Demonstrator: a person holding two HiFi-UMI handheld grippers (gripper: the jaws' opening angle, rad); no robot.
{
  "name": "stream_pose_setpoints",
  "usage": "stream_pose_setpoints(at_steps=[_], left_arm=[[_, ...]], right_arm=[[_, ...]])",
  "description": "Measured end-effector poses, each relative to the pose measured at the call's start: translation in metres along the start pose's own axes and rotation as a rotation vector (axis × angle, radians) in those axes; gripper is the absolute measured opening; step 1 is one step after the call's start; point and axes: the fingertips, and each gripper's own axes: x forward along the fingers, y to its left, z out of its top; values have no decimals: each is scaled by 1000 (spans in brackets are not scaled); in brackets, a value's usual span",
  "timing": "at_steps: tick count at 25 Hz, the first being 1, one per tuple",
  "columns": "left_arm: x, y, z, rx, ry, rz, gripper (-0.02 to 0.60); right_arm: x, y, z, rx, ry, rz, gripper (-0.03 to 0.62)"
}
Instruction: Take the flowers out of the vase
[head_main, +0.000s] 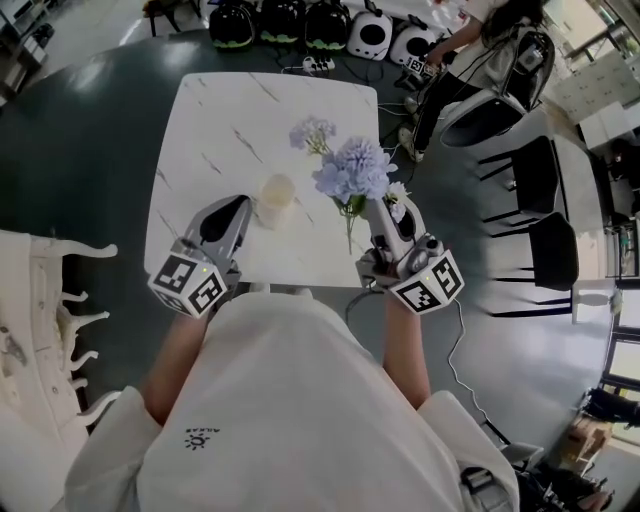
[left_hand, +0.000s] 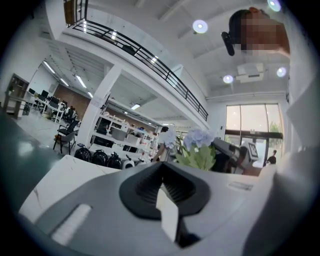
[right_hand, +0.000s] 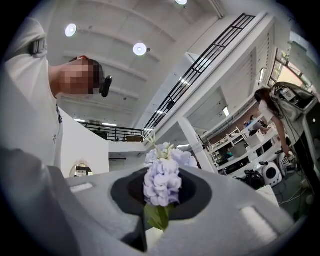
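The flowers (head_main: 355, 172), already clear of the vase (head_main: 275, 198), are being gripped by the right tongs (head_main: 378, 210); the left tongs (head_main: 240, 208) are idling shut, empty. A gentle laying-down on the surface (head_main: 215, 110) is probably being called for next.

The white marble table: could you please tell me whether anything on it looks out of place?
Nothing looks spilled or damaged. The cream cylindrical vase stands upright on the white marble table. The right gripper holds the lavender flower bunch beside it; one smaller pale-blue bloom splays off sideways.

Flowers (head_main: 355, 172) pale lilac, green-leaved; table (head_main: 215, 110) white, grey-veined; vase (head_main: 275, 200) seemingly cream.
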Motion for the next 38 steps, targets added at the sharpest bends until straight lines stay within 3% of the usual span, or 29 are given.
stream_pose_setpoints(at_steps=[38], left_arm=[[-9, 9, -6, -15, 3, 34, -12]], right_arm=[[-19, -23, -33, 30, 83, -71, 41]])
